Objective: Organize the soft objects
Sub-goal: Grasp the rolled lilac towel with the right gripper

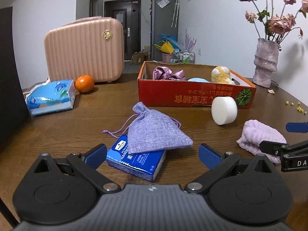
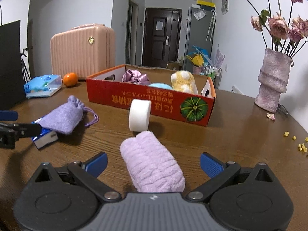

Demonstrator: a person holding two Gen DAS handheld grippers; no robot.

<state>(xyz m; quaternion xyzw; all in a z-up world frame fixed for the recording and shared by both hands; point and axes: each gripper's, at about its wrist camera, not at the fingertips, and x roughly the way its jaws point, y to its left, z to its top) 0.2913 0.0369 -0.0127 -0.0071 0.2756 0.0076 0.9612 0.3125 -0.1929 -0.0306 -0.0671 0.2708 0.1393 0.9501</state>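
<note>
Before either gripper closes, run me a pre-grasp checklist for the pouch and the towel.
1. Left gripper open: ok.
2. Right gripper open: ok.
3. Rolled lilac towel lies between the right fingers: ok.
4. Purple drawstring pouch free to lift alone: not ok, it rests on the blue tissue pack, which sits between the left fingers.
5. Red box has room: ok, bare floor shows beside the soft toys.
6. White foam disc clear of the towel's path: cannot tell, it stands between the towel and the box.
</note>
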